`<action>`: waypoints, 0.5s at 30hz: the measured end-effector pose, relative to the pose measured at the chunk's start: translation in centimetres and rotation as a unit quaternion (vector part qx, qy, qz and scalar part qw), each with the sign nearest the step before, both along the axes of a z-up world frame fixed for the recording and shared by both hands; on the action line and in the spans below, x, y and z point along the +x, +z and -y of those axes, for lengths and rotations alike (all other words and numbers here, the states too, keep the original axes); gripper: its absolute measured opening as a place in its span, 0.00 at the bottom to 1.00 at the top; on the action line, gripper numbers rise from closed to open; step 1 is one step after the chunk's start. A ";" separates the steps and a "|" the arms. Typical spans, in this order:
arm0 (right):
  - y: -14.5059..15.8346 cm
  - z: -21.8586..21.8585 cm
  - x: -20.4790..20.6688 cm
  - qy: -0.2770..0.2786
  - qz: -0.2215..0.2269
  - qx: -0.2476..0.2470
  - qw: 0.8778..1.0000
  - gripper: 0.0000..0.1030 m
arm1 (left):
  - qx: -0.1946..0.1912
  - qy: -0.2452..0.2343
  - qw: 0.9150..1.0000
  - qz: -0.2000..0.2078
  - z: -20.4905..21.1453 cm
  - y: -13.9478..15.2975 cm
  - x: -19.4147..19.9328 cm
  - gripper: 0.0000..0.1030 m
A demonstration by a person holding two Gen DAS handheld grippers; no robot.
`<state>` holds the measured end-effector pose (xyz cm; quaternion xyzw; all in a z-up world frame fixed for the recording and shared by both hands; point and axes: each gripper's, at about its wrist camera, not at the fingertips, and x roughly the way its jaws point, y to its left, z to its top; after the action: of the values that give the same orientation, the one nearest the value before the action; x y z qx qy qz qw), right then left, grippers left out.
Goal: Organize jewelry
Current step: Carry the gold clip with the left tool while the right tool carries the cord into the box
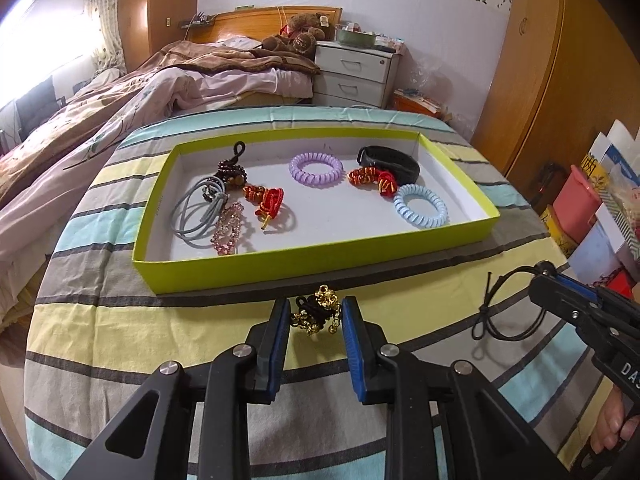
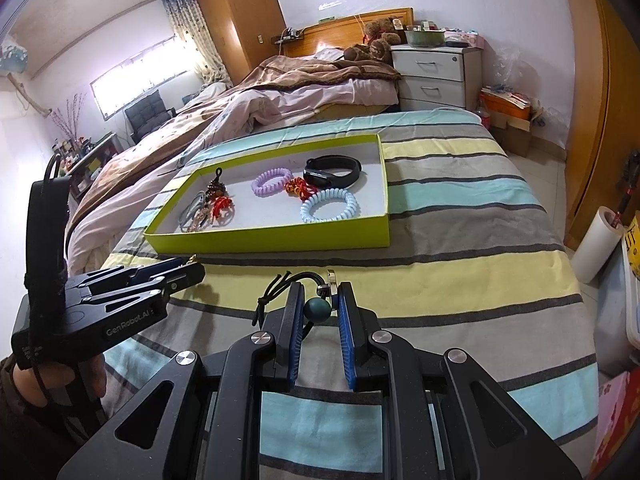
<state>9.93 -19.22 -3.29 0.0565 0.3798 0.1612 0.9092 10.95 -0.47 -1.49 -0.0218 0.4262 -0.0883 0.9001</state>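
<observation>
My left gripper (image 1: pixel 315 304) is shut on a black-and-gold beaded bracelet (image 1: pixel 318 312) just above the striped bedspread, in front of the lime-green tray (image 1: pixel 320 264). My right gripper (image 2: pixel 318 288) is shut on a black cord necklace with a teal bead (image 2: pixel 317 309); its loop (image 1: pixel 500 312) hangs over the bedspread at the right. The tray holds a purple coil tie (image 1: pixel 316 169), a blue coil tie (image 1: pixel 420 205), a black band (image 1: pixel 390 164), red-gold knots (image 1: pixel 372 179), grey hair ties (image 1: pixel 196 212), a pink crystal clip (image 1: pixel 228 228) and a brown bead bracelet (image 1: pixel 230 172).
The tray lies on a striped bedspread (image 1: pixel 120 320) beside a made-up bed (image 1: pixel 140 92). A white nightstand (image 1: pixel 356 76) stands behind, wooden wardrobes to the right. Boxes and bags (image 1: pixel 592 220) crowd the floor at the right edge. A hand (image 1: pixel 612 424) holds the right gripper.
</observation>
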 end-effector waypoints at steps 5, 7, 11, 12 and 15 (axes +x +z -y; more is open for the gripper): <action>0.8 -0.4 0.3 0.003 0.007 0.000 1.000 0.17 | -0.004 0.007 1.000 0.006 -0.8 1.1 0.2 0.26; 1.2 -0.5 0.6 0.003 0.010 0.002 1.000 0.17 | -0.007 0.007 1.000 0.010 -1.2 1.6 0.5 0.26; 1.6 -0.7 1.4 0.000 0.012 0.002 1.000 0.17 | -0.011 0.008 1.000 0.016 -1.5 2.6 1.3 0.26; 1.7 -0.8 1.6 -0.002 0.011 0.002 1.000 0.17 | -0.014 0.006 1.000 0.015 -1.6 2.8 1.5 0.26; 2.0 -0.7 2.5 -0.010 0.012 0.003 1.000 0.17 | -0.015 0.002 1.000 0.017 -1.5 3.2 2.3 0.26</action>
<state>12.44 -18.54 -1.32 0.0613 0.3682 0.1545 0.9148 13.21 1.05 1.72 -0.0348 0.4097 -0.0931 0.9068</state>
